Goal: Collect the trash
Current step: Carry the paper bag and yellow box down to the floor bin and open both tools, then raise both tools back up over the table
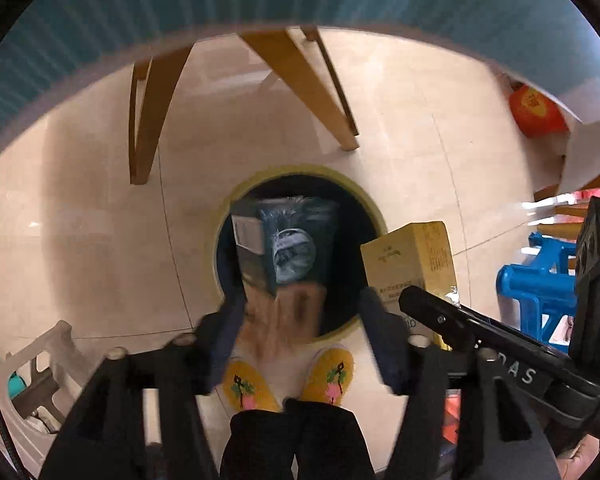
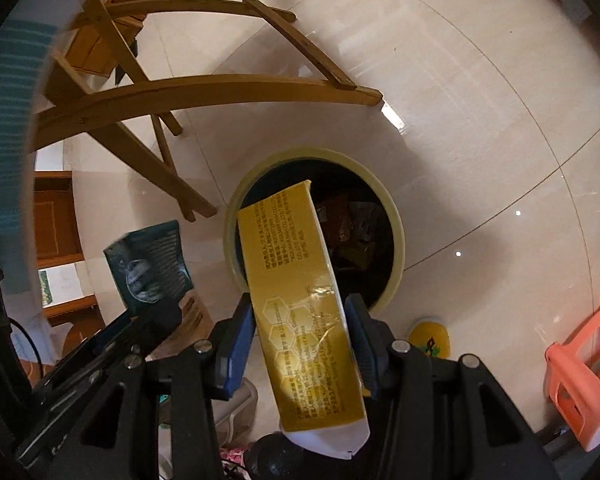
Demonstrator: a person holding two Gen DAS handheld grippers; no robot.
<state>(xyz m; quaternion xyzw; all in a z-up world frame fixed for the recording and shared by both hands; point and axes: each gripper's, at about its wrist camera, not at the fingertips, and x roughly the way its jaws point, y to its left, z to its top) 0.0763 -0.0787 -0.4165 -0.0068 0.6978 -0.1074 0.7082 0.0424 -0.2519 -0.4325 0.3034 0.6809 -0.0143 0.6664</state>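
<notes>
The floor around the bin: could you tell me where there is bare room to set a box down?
Bare tile lies beyond the bin towards the upper right, up to the orange stool. Left is crowded by the wooden chair legs; the near side holds the slippers. The bin mouth sits under the yellow box and dark box.

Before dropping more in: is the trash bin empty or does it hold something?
Not empty: the right wrist view shows crumpled wrappers inside the bin, past the yellow box.

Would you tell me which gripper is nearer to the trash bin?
Hard to separate, perhaps the left. The left gripper holds its dark box above the trash bin; the right gripper tilts its yellow box over the rim.
</notes>
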